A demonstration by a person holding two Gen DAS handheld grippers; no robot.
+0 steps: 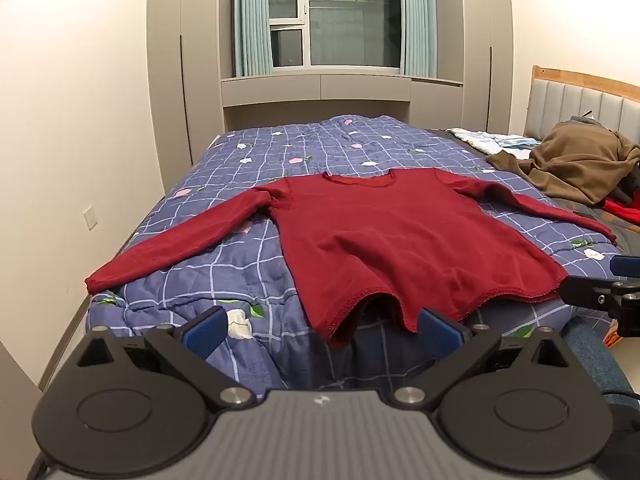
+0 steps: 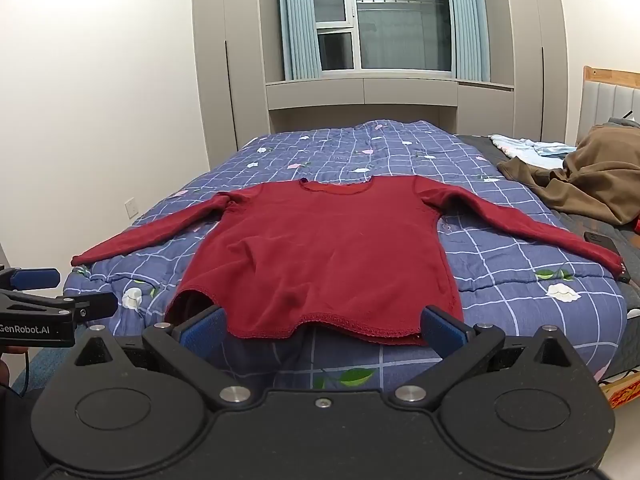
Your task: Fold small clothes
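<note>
red long-sleeved top [image 1: 400, 240] [image 2: 320, 256]: soft knit, round neckline, scalloped stitched hem. laid flat, front up, on blue quilt [image 1: 240, 280] [image 2: 500, 256], both sleeves spread outward, hem at near edge of bed and slightly overhanging. fabric mildly rippled near hem.

blue quilt: padded, white grid lines, scattered flower and leaf print. covers most of bed.

brown garment [image 1: 576, 164] [image 2: 592, 188]: crumpled heap at right side of bed by padded headboard [image 1: 580, 100] [image 2: 608, 96]. pale blue cloth [image 1: 492, 140] [image 2: 528, 146] lying just behind heap.

left gripper [image 1: 322, 330] [image 2: 48, 292]: black body, blue ribbed pads, fingers spread wide apart, nothing between them, held just short of hem at left part of top.

right gripper [image 2: 322, 330] [image 1: 600, 284]: same build, fingers spread wide apart, nothing clamped, held just short of hem at right part of top.

view differences: right wrist view shows dark flat object [image 2: 600, 242] near right cuff and "genrobot.ai" lettering on left gripper; left wrist view shows small red item [image 1: 624, 210] beside brown garment and left cuff at quilt edge. window [image 1: 316, 16] [image 2: 384, 16] with pale blue curtains and grey cabinets visible in both.
</note>
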